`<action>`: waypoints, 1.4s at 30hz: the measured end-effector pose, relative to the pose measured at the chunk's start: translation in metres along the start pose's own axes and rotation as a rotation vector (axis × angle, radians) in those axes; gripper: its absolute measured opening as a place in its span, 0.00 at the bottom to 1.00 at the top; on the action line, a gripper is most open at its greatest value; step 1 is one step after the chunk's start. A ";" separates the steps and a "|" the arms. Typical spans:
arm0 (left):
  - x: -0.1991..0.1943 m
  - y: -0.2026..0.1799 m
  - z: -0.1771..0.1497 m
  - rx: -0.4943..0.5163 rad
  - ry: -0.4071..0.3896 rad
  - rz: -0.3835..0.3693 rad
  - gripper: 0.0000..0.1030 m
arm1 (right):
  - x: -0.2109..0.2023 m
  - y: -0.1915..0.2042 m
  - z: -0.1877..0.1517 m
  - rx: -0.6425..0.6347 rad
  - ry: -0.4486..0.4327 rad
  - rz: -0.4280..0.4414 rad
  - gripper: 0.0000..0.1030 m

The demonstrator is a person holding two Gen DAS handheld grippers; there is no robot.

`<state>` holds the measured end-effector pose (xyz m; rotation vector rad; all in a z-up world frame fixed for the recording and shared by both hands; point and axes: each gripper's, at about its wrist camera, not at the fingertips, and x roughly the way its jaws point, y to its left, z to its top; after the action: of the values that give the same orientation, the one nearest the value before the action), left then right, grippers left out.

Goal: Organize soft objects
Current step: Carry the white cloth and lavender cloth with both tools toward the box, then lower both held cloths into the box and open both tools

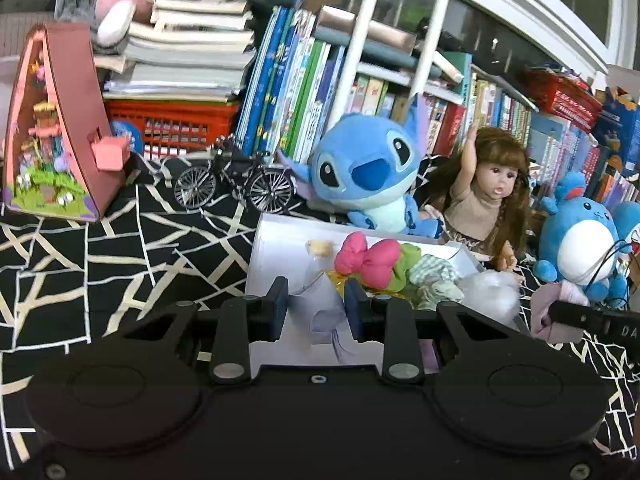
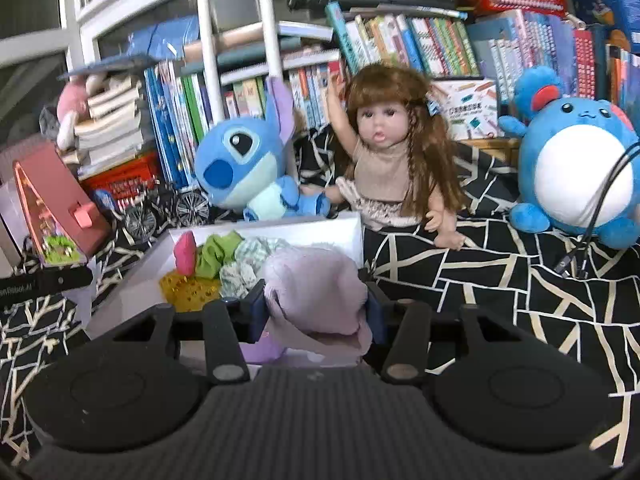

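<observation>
Both tongs hold soft things over the near edge of the white box (image 1: 280, 236) on the black-and-white worktop (image 1: 120, 264). The left tongs (image 1: 316, 304) are narrow on a pale lilac gauzy piece (image 1: 320, 312); the right tongs (image 2: 316, 312) clamp a fluffy lilac cloth (image 2: 316, 292), its bulk lying crosswise between the pads. From each pair the box interior lies at twelve o'clock, just ahead, already holding a pink bow (image 1: 368, 260) and green cloth (image 2: 216, 254). Neither hand looks clearly nearer; both appear ready to release
</observation>
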<state>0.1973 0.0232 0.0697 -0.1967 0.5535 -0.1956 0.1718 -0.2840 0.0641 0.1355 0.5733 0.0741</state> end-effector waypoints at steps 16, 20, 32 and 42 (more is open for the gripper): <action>0.044 0.008 -0.004 -0.048 0.073 0.021 0.28 | 0.038 0.004 0.009 0.009 0.076 0.015 0.52; 0.049 0.007 -0.002 -0.055 0.073 0.017 0.28 | 0.046 0.006 0.008 0.015 0.091 0.024 0.52; 0.068 0.003 0.007 -0.051 0.065 0.035 0.28 | 0.075 0.015 0.015 0.010 0.099 0.017 0.52; 0.095 -0.003 0.014 -0.018 0.096 0.058 0.28 | 0.099 0.024 0.027 -0.011 0.109 -0.016 0.53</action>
<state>0.2836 -0.0002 0.0344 -0.1893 0.6553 -0.1445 0.2688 -0.2527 0.0366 0.1164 0.6825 0.0694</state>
